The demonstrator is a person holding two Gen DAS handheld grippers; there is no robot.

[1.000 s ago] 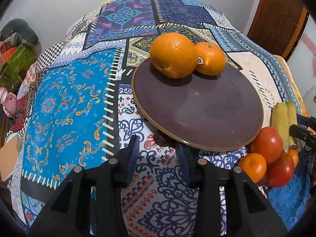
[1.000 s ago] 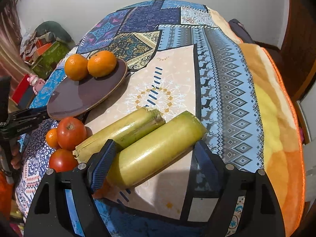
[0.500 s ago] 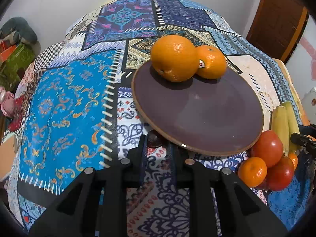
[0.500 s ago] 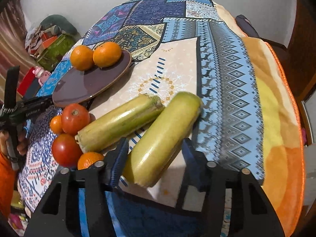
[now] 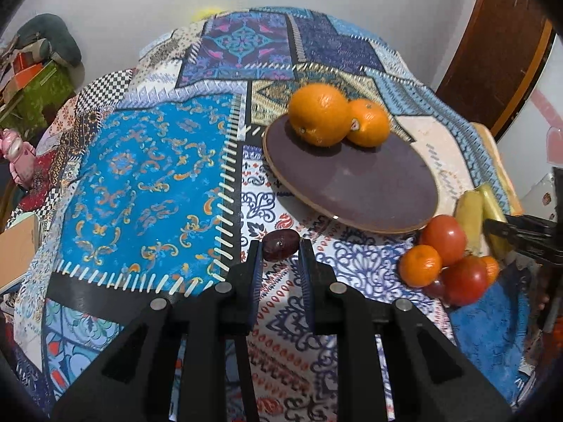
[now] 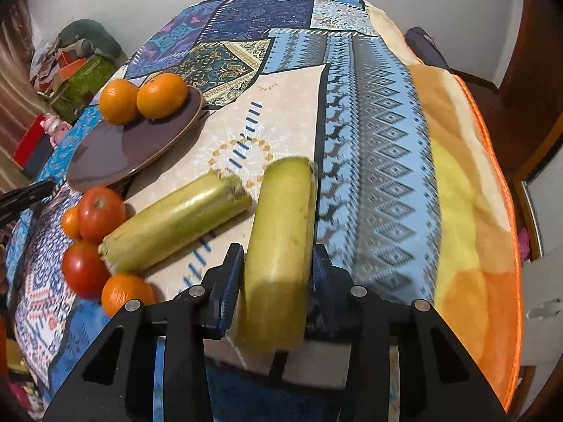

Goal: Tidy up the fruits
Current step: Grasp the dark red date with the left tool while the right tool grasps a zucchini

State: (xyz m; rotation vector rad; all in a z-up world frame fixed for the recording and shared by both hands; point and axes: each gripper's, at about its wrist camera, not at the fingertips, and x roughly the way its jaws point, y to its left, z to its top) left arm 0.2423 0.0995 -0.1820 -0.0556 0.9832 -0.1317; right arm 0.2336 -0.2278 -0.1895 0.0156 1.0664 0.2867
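Since a second ago the right tongs point(image 6: 278, 263) have clamped down on the nearer yellow-green banana point(image 6: 281, 232) and swung it so it points away along the fingers, apart from the second banana point(image 6: 176, 225) that lies at a slant just to its left. Left tongs point(image 5: 280, 246) have narrowed a lot and pulled back from the plate edge, and now a small dark date point(image 5: 279, 244) sits between the fingertips on the patterned cloth; can't tell if the pads actually touch it, so I can't call them closed on it. Brown plate point(image 5: 369, 183) sits beyond it with two oranges point(image 5: 318, 114) touching each other at its far rim. Off to the right of the plate there's a little pile: two tomatoes point(image 5: 444, 235) and a small mandarin point(image 5: 419, 266) bunched together right next to the bananas. Whole thing is on a patchwork blanket point(image 5: 140, 183) covering the surface.
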